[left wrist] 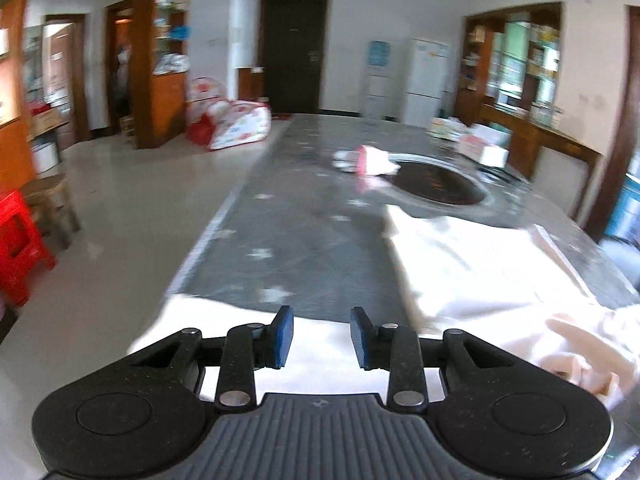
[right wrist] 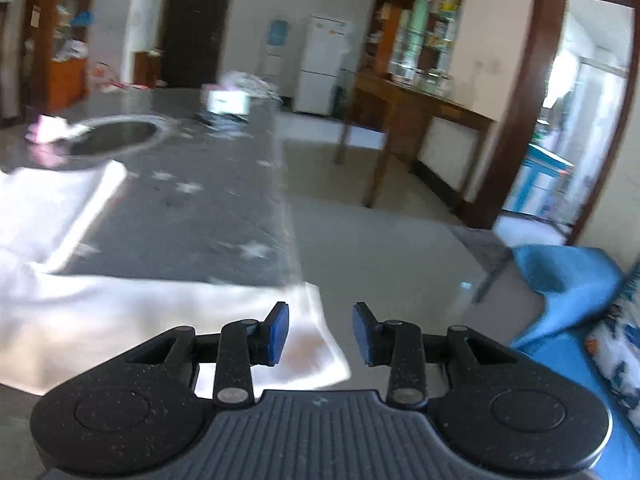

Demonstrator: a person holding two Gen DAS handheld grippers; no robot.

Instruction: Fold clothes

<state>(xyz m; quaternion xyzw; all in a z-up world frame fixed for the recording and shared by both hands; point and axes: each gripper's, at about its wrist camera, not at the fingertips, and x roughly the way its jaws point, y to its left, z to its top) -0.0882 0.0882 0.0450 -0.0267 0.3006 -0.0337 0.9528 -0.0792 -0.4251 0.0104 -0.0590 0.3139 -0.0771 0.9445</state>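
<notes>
Grey star-patterned table (left wrist: pixel 288 216) fills the foreground, shelves and a dark door far behind. White garment (left wrist: pixel 472 264) lies along the near edge, one end folded up toward a dark round inset (left wrist: pixel 436 182). Left gripper (left wrist: pixel 322 338) hovers over the near hem, blue pads parted, nothing between them. Right gripper (right wrist: pixel 321 334) sits at the cloth's right corner (right wrist: pixel 316 320), likewise parted and empty. Looks like a release between folds; next call is a fresh pinch on hem and corner. Careful: that corner hangs at the table's right edge (right wrist: pixel 286 184). Plenty of bare tabletop ahead; a blue chair (right wrist: pixel 568 280) crowds the right.
</notes>
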